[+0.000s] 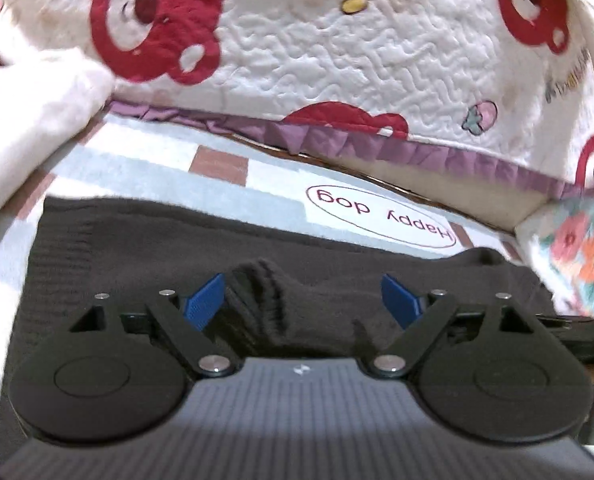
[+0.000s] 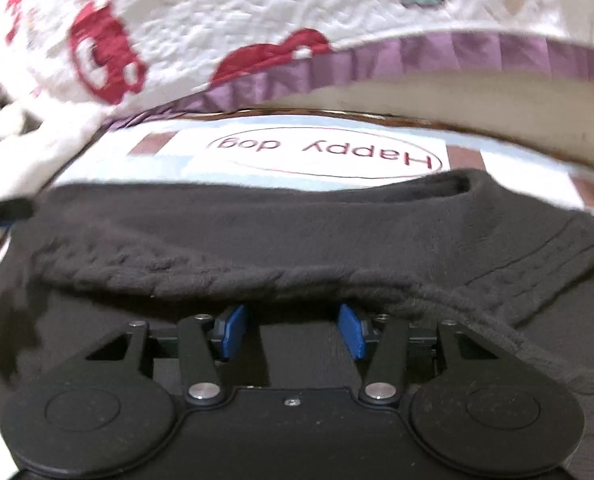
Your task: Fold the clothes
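A dark brown knitted sweater (image 1: 145,248) lies on a light checked sheet (image 1: 145,168) printed "Happy dog". My left gripper (image 1: 303,300) is open just over the sweater, its blue pads (image 1: 205,300) either side of a raised bunch of knit (image 1: 265,288). In the right wrist view the sweater (image 2: 297,232) lies with a folded layer on top. My right gripper (image 2: 293,332) is open, its blue pads (image 2: 233,332) at the edge of that folded layer, their tips partly hidden under it.
A white quilt with red bear prints (image 1: 337,40) and a purple frill (image 1: 417,152) hangs along the far side. A cream cloth (image 1: 25,120) lies at the left. A floral fabric (image 1: 577,256) sits at the right.
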